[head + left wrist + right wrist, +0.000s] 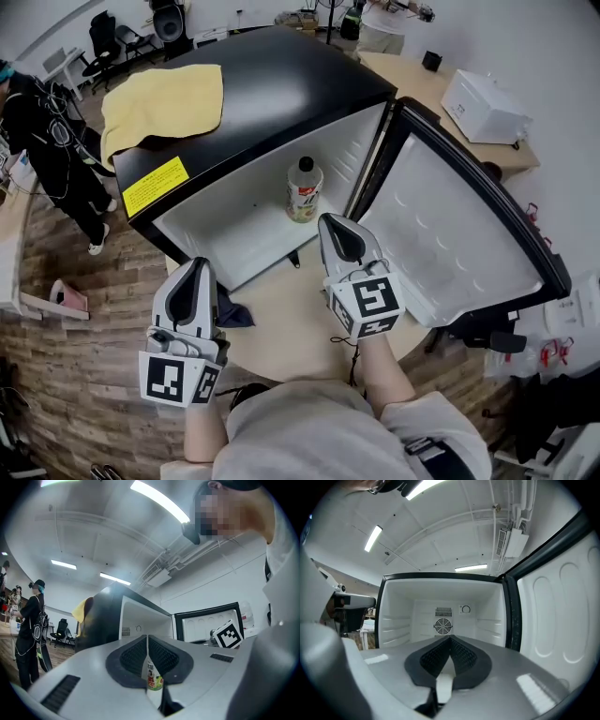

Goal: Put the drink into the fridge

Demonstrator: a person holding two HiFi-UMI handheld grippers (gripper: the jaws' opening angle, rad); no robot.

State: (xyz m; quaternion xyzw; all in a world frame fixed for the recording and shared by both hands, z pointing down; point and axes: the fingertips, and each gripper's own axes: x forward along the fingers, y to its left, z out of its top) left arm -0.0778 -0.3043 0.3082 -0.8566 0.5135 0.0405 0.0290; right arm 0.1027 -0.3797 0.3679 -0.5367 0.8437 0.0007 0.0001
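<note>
The drink, a white-capped bottle (304, 190) with a green and red label, stands upright on the white floor inside the open black fridge (281, 84). My right gripper (336, 225) is shut and empty just in front of the fridge opening, right of the bottle and apart from it. My left gripper (197, 272) is shut and empty too, lower left over the table. In the left gripper view the bottle (152, 677) shows beyond the shut left gripper (147, 637). The right gripper (450, 638) points into the fridge's white interior (403, 620).
The fridge door (450, 234) stands swung open at the right. A yellow cloth (164, 103) lies on the fridge top. A dark cloth (234, 314) lies on the round table (281, 323). A white box (486, 108) sits back right. A person (52, 141) stands at left.
</note>
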